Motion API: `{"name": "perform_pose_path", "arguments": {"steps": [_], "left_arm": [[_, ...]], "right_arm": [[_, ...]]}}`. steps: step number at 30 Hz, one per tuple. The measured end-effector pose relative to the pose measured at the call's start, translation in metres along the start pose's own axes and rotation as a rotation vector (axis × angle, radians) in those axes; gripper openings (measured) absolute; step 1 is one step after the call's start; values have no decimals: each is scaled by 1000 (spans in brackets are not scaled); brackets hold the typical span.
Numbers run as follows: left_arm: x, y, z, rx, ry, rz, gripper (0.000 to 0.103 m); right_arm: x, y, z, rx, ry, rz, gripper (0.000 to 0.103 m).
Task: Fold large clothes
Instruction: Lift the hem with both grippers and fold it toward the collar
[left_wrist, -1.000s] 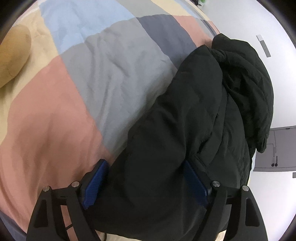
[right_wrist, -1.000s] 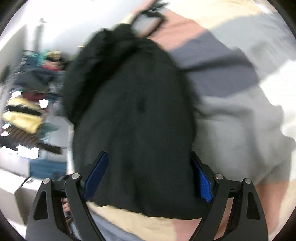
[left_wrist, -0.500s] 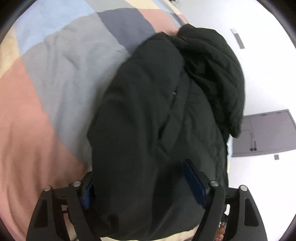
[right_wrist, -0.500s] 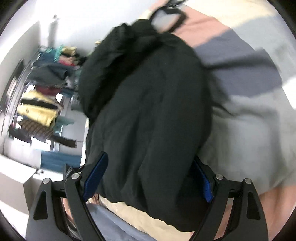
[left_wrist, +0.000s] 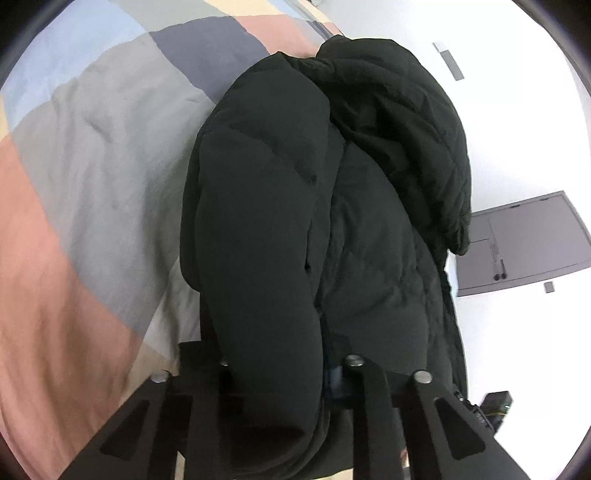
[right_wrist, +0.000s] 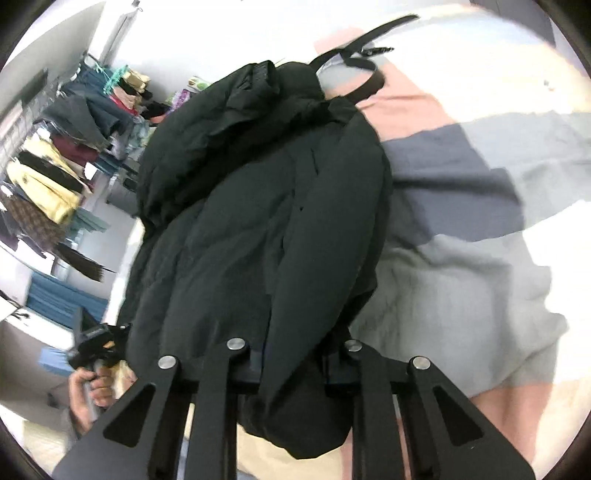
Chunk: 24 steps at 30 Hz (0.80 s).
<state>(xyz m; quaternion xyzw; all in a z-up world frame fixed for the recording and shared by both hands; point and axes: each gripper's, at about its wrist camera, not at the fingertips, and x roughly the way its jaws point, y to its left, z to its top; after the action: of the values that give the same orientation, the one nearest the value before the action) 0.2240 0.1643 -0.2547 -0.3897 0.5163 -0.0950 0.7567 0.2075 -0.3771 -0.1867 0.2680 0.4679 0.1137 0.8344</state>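
A large black puffer jacket (left_wrist: 314, 206) lies folded lengthwise on a bed with a colour-block quilt (left_wrist: 92, 155). It also fills the right wrist view (right_wrist: 266, 206). My left gripper (left_wrist: 280, 373) is shut on the jacket's near edge, its pads hidden in the fabric. My right gripper (right_wrist: 295, 365) is shut on the near edge at the other side. A black strap (right_wrist: 354, 62) lies at the jacket's far end.
A clothes rack (right_wrist: 62, 147) with hanging garments stands left of the bed in the right wrist view. A grey door (left_wrist: 524, 240) and white wall are at the right in the left wrist view. The hand holding the other gripper (right_wrist: 92, 384) shows at lower left.
Both grippers have closed from wide open onto the jacket's near edge. The jacket has bunched into a narrower fold and both cameras have swung toward it.
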Motion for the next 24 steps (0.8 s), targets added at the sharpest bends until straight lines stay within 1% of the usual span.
{"name": "perform_pose_path", "arguments": {"steps": [2,3,5,9,11,14,17,20,24], "left_arm": [[-8,-6,-4,20,-23,-3,12],[-12,-8,-6,30,-27,-3,11],[-26,-14,-10,56,-43,-7,9],[-63,-25,-25,91,-82,-62,8],[-76,-27,-29,81,-84,-83,7],[-96,-24,-39,42,-68,-118,7],[-119,-29,-50,59,-76,-132,7],[-150,-30,-63,70,-84,-172,7],[-195,-29,-82,67,-74,-212,6]], "right_arm": [[-2,6,-3,6,-7,-26,18],[-5,9,-5,6,-14,-31,18],[-17,13,-7,10,-34,-14,17],[-44,19,-12,5,-71,28,17],[-60,25,-16,13,-93,60,17],[-85,37,-23,-11,-122,81,17],[-112,45,-33,-40,-147,101,17],[-144,50,-47,-55,-184,137,17],[-182,58,-71,-66,-214,178,17]]}}
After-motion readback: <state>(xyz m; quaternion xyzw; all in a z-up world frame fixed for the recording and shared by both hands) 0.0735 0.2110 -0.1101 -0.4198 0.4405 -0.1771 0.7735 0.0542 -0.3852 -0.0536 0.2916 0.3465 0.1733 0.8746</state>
